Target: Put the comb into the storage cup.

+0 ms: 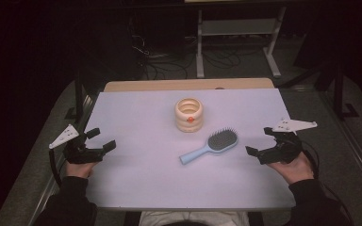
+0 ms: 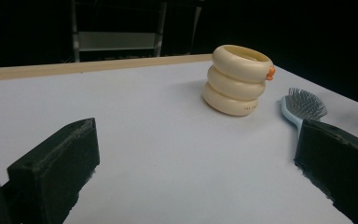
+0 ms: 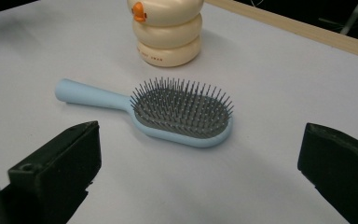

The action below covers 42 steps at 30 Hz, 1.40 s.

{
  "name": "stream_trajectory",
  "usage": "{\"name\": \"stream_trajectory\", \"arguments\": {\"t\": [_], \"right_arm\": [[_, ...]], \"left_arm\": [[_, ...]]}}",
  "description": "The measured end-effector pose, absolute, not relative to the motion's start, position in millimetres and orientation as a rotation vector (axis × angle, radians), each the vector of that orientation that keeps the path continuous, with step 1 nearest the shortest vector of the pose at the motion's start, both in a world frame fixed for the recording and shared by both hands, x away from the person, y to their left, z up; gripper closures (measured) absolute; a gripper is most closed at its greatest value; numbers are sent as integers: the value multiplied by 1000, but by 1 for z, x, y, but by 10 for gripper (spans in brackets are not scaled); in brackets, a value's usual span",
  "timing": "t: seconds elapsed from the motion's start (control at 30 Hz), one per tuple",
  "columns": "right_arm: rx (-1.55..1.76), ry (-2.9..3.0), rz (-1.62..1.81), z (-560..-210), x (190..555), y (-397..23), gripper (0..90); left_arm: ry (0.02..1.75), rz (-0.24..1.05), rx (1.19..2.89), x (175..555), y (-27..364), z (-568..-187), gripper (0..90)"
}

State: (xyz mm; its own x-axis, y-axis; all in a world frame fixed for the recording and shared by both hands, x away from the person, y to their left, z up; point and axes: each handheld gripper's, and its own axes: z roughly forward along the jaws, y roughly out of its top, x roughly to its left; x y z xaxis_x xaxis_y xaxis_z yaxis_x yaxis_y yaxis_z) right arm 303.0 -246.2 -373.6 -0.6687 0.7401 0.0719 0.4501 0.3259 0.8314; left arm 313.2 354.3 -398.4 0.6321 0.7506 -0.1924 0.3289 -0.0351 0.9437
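I am holding both sets of fingers wide open and empty; the blue hairbrush [image 1: 210,145] is lying nearer my right gripper [image 1: 261,142], bristles up, handle pointing toward my left gripper [image 1: 102,139].

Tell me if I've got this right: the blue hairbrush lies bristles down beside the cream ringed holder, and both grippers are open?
Not quite. The hairbrush lies bristles up, as the right gripper view shows. It is beside the cream ringed holder, and the left gripper and right gripper are both open.
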Motion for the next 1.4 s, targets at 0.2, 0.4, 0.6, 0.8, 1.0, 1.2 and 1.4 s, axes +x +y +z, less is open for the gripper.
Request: {"name": "stream_trajectory", "arguments": {"t": [0.2, 0.4, 0.6, 0.8, 1.0, 1.2, 1.4], "right_arm": [[1035, 2303, 1267, -365, 309, -240, 0], [999, 2325, 1258, -354, 314, -232, 0], [977, 2339, 1257, -346, 319, -226, 0], [960, 2354, 1264, -338, 325, -218, 0], [935, 2389, 1244, -335, 331, -208, 0], [909, 2425, 1225, -336, 336, -197, 0], [877, 2463, 1214, -335, 340, -186, 0]], "left_arm": [[910, 427, 1630, 313, 354, -399, 0], [912, 423, 1628, 313, 354, -399, 0], [911, 425, 1631, 313, 354, -399, 0], [913, 423, 1629, 313, 354, -399, 0], [912, 422, 1627, 313, 354, -399, 0], [911, 427, 1625, 312, 354, -399, 0], [911, 424, 1626, 312, 354, -399, 0]]}}
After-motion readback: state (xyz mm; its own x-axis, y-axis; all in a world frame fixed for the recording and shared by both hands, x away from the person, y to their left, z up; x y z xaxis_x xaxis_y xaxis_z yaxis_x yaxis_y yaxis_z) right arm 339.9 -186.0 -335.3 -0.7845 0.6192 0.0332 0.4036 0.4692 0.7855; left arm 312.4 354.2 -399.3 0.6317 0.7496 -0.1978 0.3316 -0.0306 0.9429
